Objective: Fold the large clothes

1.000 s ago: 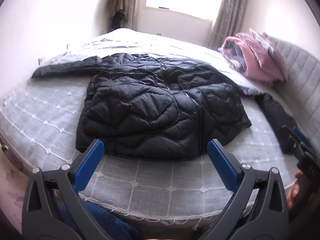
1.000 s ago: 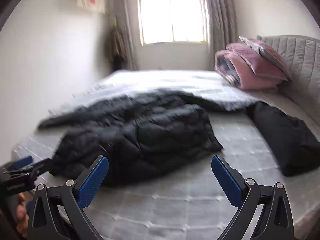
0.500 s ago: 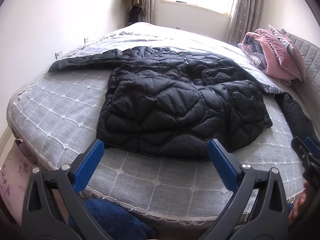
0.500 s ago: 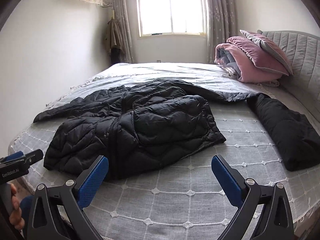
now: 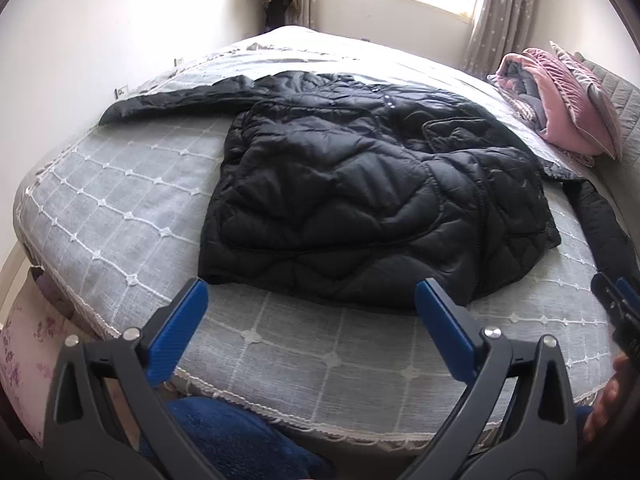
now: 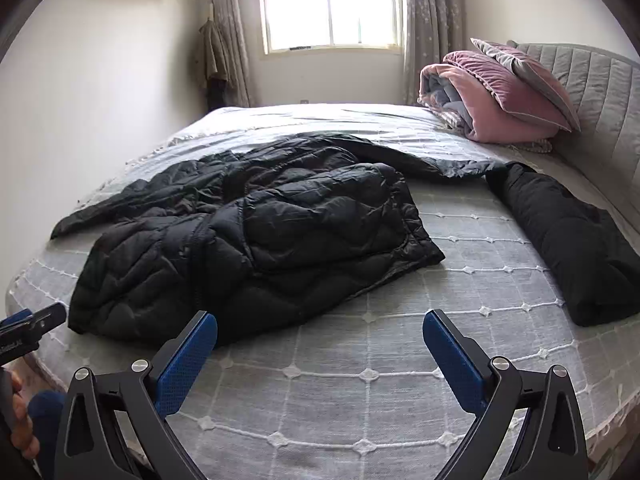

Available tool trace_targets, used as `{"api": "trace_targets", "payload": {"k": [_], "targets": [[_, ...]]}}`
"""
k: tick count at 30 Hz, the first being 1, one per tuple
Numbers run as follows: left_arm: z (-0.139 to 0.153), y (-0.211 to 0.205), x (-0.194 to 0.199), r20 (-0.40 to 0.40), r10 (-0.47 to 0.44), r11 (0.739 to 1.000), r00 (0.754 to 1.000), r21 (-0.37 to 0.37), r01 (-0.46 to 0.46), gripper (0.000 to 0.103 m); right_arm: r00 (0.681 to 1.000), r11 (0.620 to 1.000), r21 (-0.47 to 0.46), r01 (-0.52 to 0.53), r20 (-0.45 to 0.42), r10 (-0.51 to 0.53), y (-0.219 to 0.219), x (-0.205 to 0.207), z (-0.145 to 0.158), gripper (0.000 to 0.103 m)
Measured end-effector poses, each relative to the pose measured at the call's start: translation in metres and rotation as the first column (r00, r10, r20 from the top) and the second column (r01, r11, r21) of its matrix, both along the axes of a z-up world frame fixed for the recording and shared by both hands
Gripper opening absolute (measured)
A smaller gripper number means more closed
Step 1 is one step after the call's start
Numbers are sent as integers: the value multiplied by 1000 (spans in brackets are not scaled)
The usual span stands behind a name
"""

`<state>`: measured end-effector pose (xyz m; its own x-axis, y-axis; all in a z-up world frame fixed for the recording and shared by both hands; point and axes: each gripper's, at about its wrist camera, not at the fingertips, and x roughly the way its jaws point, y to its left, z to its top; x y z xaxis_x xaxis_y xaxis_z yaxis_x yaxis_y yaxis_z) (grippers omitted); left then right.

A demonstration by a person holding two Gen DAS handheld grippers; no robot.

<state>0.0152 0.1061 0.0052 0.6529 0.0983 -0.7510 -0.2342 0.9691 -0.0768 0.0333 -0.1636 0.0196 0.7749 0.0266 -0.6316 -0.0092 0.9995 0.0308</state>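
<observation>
A black quilted puffer jacket (image 5: pixel 372 204) lies spread on the grey bed (image 5: pixel 120 208), one sleeve stretched to the left (image 5: pixel 168 100). In the right wrist view the same jacket (image 6: pixel 256 240) lies left of centre, its hem near the bed's front edge. My left gripper (image 5: pixel 312 308) hovers open just short of the hem, nothing between its blue pads. My right gripper (image 6: pixel 320 340) is open too, over bare bedspread (image 6: pixel 400 360) to the right of the hem. Each gripper shows at the edge of the other's view.
A second dark garment (image 6: pixel 568 240) lies folded at the bed's right side. A pink rolled quilt and pillows (image 6: pixel 500 92) rest against the grey headboard (image 6: pixel 592 92). White wall on the left, window (image 6: pixel 332 4) behind. A hand (image 6: pixel 20 416) holds the left gripper.
Both views have steadied and tilted down a little toward the bed. The left gripper has shifted left, so the jacket sits more to the right in its view. Both stay open.
</observation>
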Motion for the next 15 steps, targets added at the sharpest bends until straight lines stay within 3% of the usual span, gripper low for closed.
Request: {"api": "trace_targets", "payload": {"k": [7,15], "targets": [[-2,13,3,2,25,1000,1000,-16,-25,103,1000,1000,-2,3,2,-3,-3,12,1,103],[-11,37,9,-19,46,999,999,-16,-46,103,997,1000,24,15,-70,-13,-25,46,-17,103]]}}
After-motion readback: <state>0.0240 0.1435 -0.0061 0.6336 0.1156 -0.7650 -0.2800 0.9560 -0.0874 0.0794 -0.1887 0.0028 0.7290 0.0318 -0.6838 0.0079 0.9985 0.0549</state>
